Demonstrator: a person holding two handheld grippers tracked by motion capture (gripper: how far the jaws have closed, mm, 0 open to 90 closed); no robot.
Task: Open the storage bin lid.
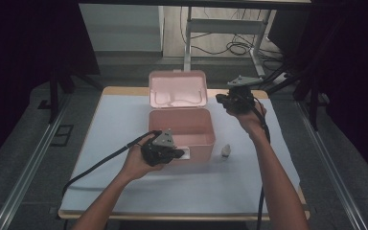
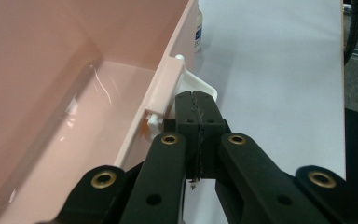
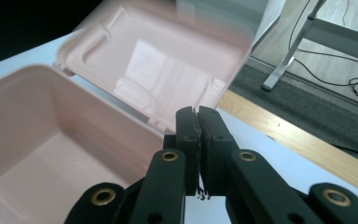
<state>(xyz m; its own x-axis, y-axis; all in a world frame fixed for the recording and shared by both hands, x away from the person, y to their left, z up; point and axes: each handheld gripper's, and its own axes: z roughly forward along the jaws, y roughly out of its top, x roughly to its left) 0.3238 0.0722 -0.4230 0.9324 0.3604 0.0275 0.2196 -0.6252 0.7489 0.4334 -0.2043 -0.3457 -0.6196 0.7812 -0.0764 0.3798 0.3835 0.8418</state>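
Observation:
A pink plastic box [image 1: 210,125] stands open mid-table, its lid [image 1: 177,88] upright at the back. My left gripper [image 1: 181,154] is at the box's front wall. In the left gripper view its jaws are pressed together, and my left gripper [image 2: 196,96] has its tips right at the white latch [image 2: 204,87] beside the pink rim [image 2: 165,88]. My right gripper [image 1: 219,98] hovers by the lid's right edge. In the right gripper view my right gripper [image 3: 197,111] has its jaws almost together with nothing between them, in front of the lid [image 3: 168,56] and the empty box [image 3: 37,140].
A small white bottle [image 1: 225,151] stands on the white mat [image 1: 124,182] just right of the box, and it is also in the left gripper view [image 2: 197,32]. The wooden table edge [image 3: 279,130] runs behind. Metal legs and cables [image 1: 235,48] lie on the floor beyond.

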